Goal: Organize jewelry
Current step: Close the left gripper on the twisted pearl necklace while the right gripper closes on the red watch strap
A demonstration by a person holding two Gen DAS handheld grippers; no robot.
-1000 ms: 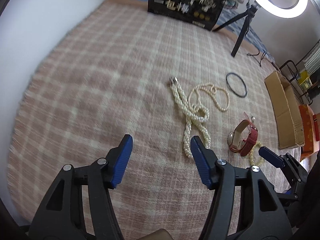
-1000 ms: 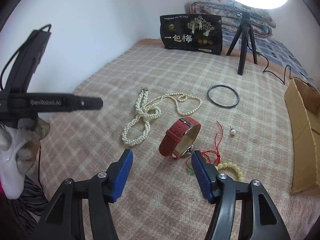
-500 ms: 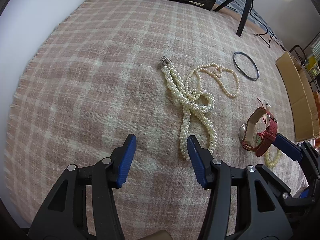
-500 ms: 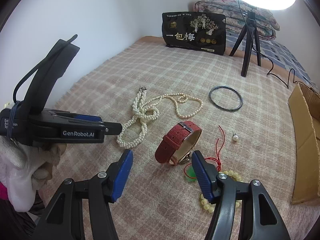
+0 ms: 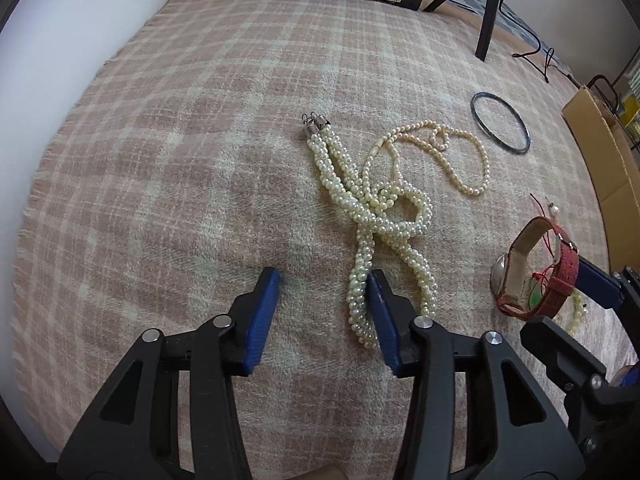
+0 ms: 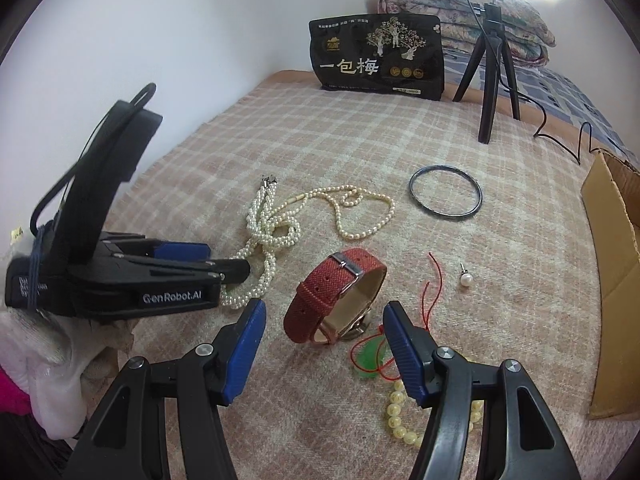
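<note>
A thick twisted pearl necklace (image 5: 372,220) lies knotted on the plaid blanket, tangled with a thin pearl strand (image 5: 452,152). My left gripper (image 5: 324,280) is open, low over the blanket, its right finger touching the thick necklace's lower end; it shows in the right wrist view (image 6: 224,264). My right gripper (image 6: 324,316) is open, its jaws on either side of a red-strap watch (image 6: 336,292). Near it lie a green pendant on red cord (image 6: 370,356), a yellow bead bracelet (image 6: 396,416), a pearl stud (image 6: 466,279) and a dark bangle (image 6: 446,194).
A cardboard box (image 6: 612,276) stands at the right edge of the blanket. A black snack bag (image 6: 378,58) and a ring-light tripod (image 6: 490,76) stand at the far end. A white wall runs along the left.
My left gripper moved forward and down to the thick pearl necklace's lower end. My right gripper advanced so the watch sits between its jaws.
</note>
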